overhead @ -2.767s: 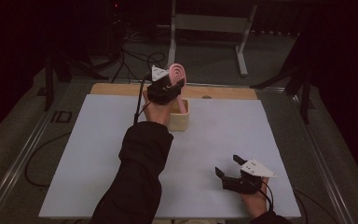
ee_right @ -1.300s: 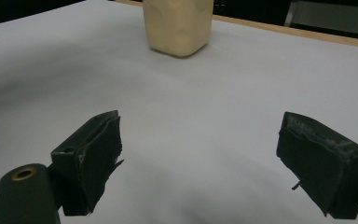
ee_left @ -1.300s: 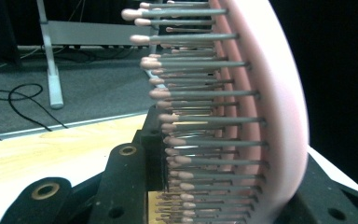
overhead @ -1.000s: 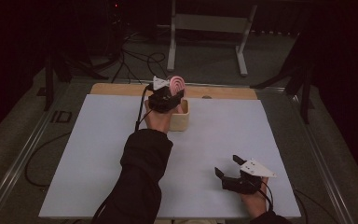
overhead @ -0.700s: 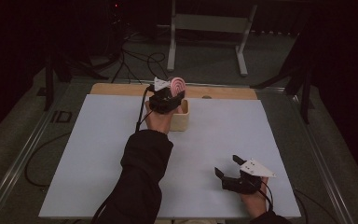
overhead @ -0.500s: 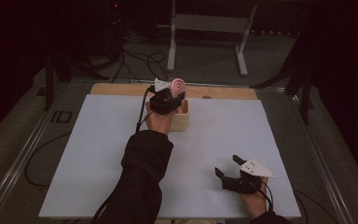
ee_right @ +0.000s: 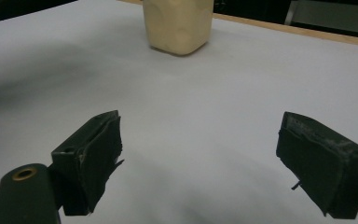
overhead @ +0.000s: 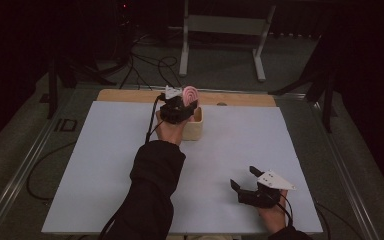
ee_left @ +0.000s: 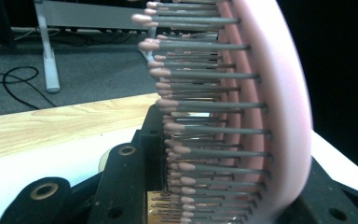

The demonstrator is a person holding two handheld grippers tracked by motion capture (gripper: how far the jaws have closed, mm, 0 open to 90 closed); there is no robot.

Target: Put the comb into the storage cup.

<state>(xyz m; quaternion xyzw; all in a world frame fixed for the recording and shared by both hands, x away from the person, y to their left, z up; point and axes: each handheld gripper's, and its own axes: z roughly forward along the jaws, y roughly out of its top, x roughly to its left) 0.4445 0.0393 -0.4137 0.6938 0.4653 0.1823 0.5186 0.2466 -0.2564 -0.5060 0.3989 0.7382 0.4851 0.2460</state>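
Pink and round-headed, the hairbrush (overhead: 190, 94) stood clamped in the left gripper (overhead: 179, 107) in the high view, its head upright directly above the cream box (overhead: 194, 128). That box sat on the white sheet (overhead: 105, 150), close to the wooden strip (overhead: 130, 96) along the sheet's far edge. The person's dark sleeve (overhead: 152, 190) reached up toward the box from the near side. Well apart from the box, toward the sheet's near right corner, the right gripper (overhead: 244, 178) lay low over the sheet with its 2 jaws spread and nothing between them.

From the left gripper view, the hairbrush (ee_left: 261, 107) rose between the black jaws, gripped near its base, its pink back to the right and grey bristles (ee_left: 200, 100) with pink tips pointing left. A little of the cream box (ee_left: 103, 161) showed behind the jaws, with the wooden strip (ee_left: 51, 123) beyond it.

From the right gripper view, the right gripper (ee_right: 198, 163) held its 2 black pads wide apart, bare white sheet (ee_right: 191, 121) between them. The cream box (ee_right: 178, 24) stood farther off on the sheet, ahead of the jaws, untouched by them.
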